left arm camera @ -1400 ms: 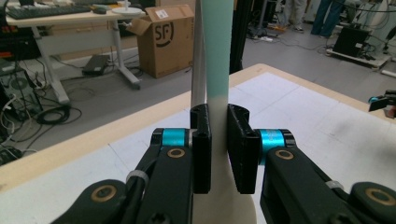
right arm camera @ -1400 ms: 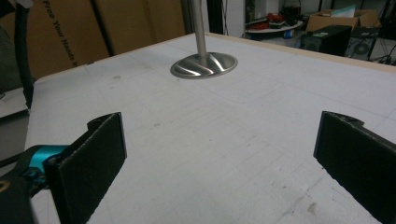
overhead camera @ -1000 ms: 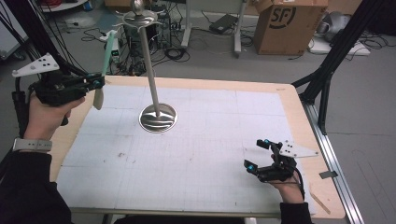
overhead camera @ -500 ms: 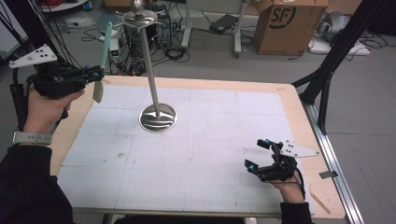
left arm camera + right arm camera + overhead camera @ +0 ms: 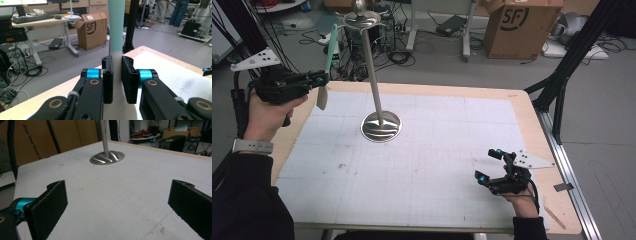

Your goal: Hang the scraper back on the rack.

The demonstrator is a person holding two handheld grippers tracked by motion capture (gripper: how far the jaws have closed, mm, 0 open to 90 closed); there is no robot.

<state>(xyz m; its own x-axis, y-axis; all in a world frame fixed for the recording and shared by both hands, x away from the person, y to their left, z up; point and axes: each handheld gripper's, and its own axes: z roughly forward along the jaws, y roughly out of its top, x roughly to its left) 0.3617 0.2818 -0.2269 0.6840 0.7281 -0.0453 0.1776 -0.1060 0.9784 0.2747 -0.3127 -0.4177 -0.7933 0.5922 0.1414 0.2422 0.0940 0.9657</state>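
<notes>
The left gripper (image 5: 319, 80), raised at about ten o'clock beyond the table's (image 5: 447, 95) far left edge, has its jaws narrowed tight on a spatula (image 5: 328, 60) with a teal handle and a pale blade, held roughly upright. Just toward three o'clock of it rises the metal stand (image 5: 381, 125), its round base on the white mat (image 5: 422, 165). The right gripper (image 5: 492, 165) rests at five o'clock near the front right edge, jaws wide, nothing between them. Broad bare mat lies between the grippers.
</notes>
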